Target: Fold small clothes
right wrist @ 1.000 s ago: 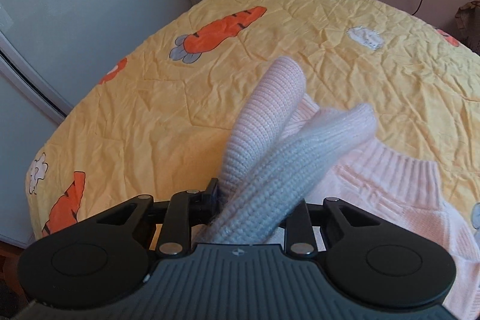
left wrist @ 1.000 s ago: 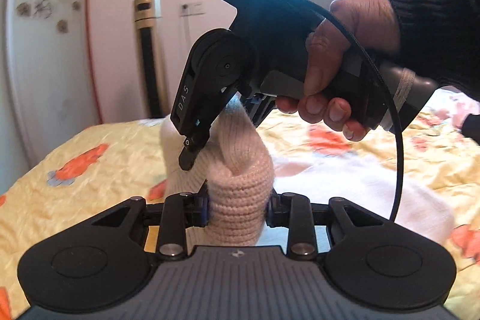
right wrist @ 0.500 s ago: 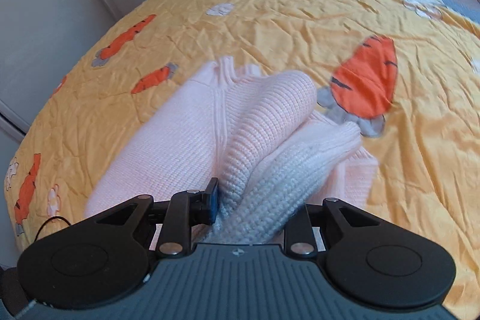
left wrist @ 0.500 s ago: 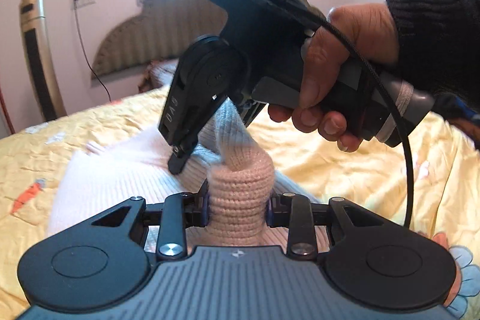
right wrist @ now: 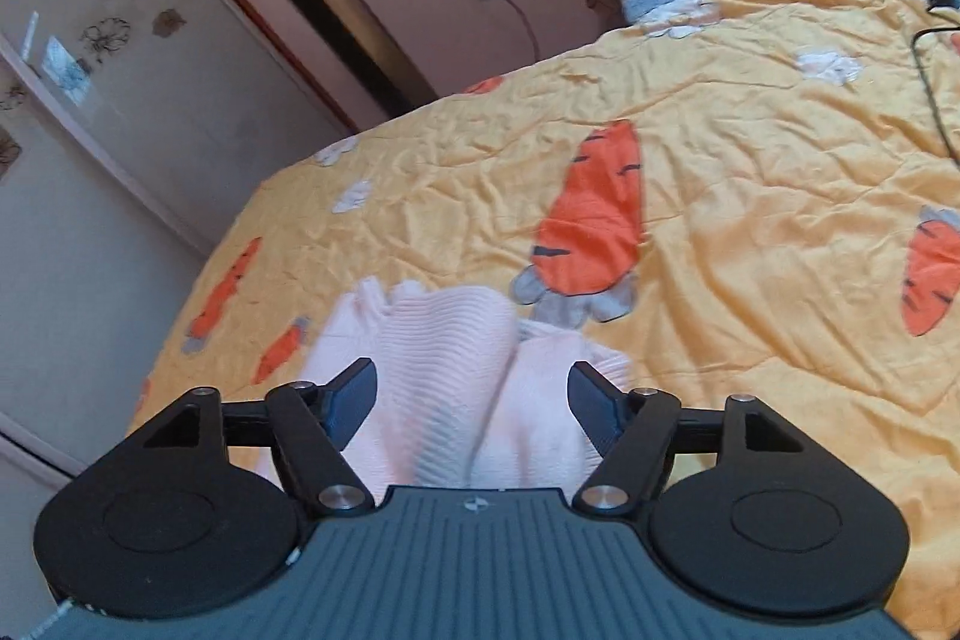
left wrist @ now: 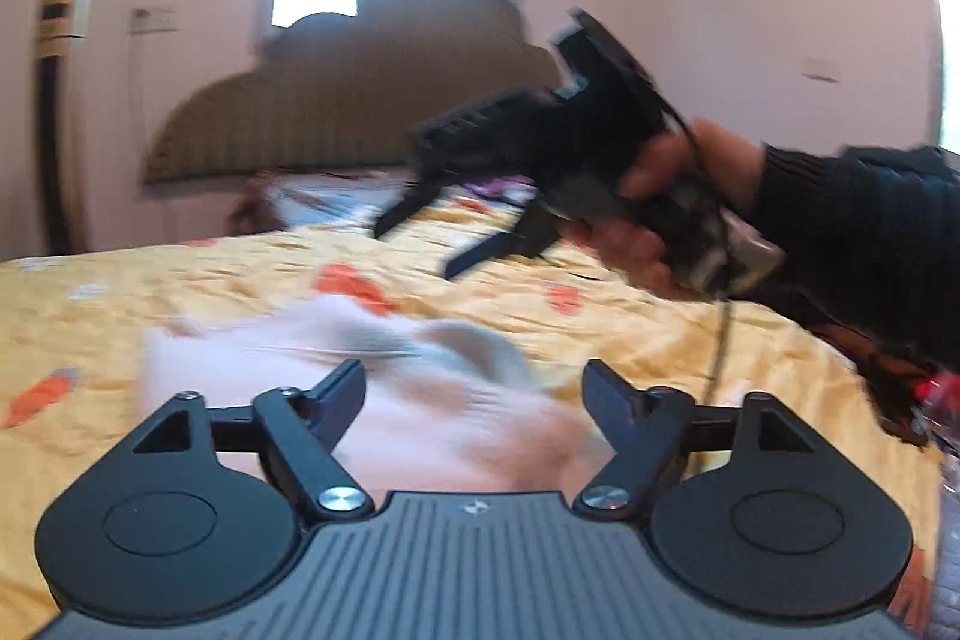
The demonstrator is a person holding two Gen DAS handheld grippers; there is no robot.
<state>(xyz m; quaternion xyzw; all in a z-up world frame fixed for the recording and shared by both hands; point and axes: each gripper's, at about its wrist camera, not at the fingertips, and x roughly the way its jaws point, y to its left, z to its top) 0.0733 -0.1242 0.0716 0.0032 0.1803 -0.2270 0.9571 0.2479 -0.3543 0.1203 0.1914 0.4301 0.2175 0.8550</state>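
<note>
Pink knit sweater (right wrist: 456,376) lies bunched on the yellow carrot-print bed cover (right wrist: 750,196), just ahead of both claws. Left claw (left wrist: 474,394) is spread wide with nothing between its fingers, the blurred garment below it. Right claw (right wrist: 471,397) is likewise spread and empty — seen from the left wrist view it hangs above the bed, apart from the sweater, gripped by a dark-sleeved hand (left wrist: 672,214).

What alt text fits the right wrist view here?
The open right gripper hangs over a pink knit sweater lying on a yellow carrot-print bedspread, its fingers apart and holding nothing. A tall tower fan stands by the wall behind.
</note>
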